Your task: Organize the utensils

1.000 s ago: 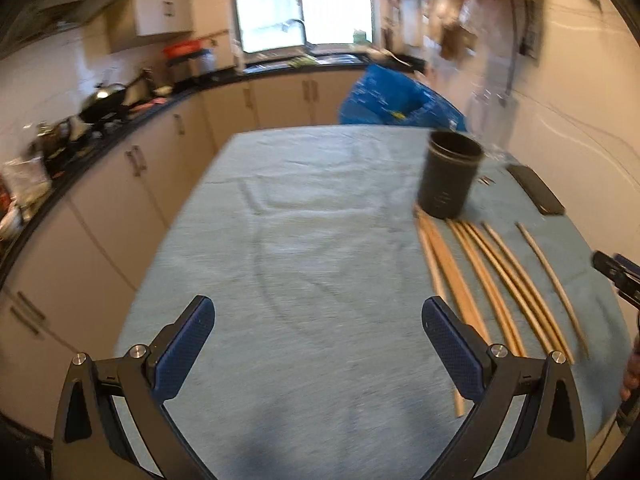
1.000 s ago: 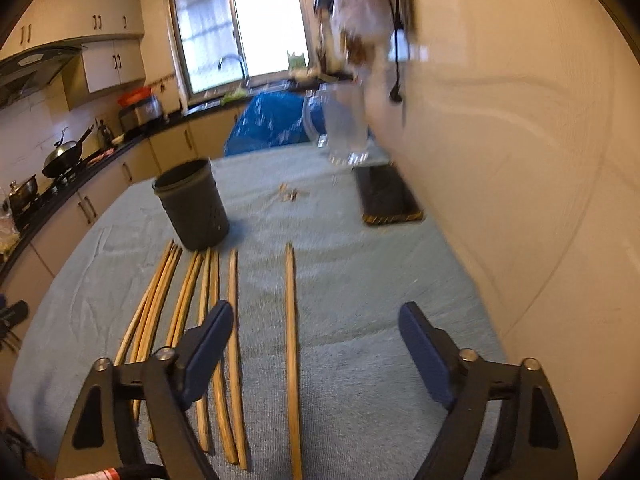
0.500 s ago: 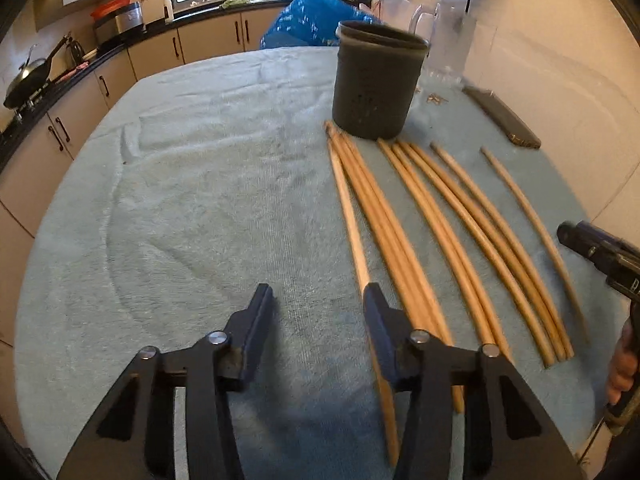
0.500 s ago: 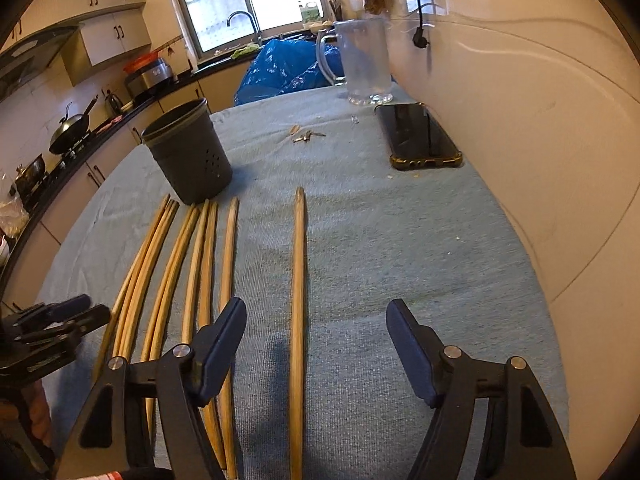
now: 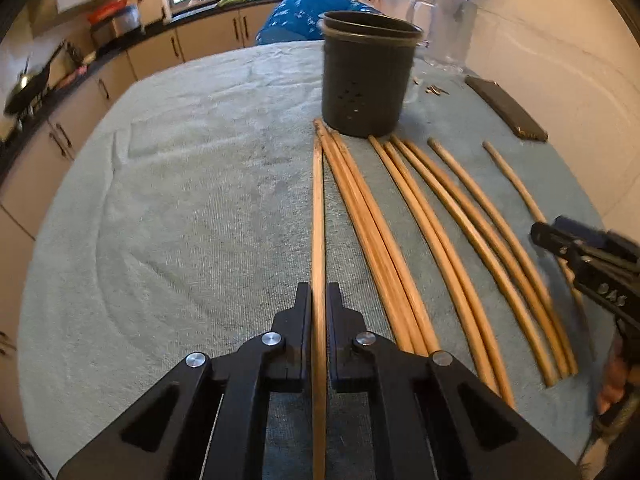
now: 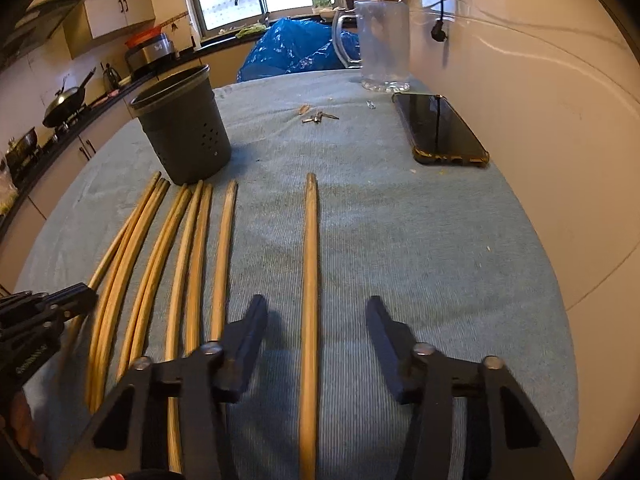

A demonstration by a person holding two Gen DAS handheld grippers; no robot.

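Open cloth left of the sticks; clutter toward the wall.

The cloth lies bare left of the sticks, giving wide passage there. The holder stands at the sticks' far tips. Between the lone stick and the wall is a clear lane, bounded farther off by the phone, keys and mug.

Black left gripper (silver screws), 2 fingers.

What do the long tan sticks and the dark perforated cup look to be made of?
Long tan sticks: likely bamboo or wood, matte, faintly grained, unevenly toned. Dark perforated cup: probably moulded plastic, dull grey-black, with small drain holes; matte metal can't be excluded.
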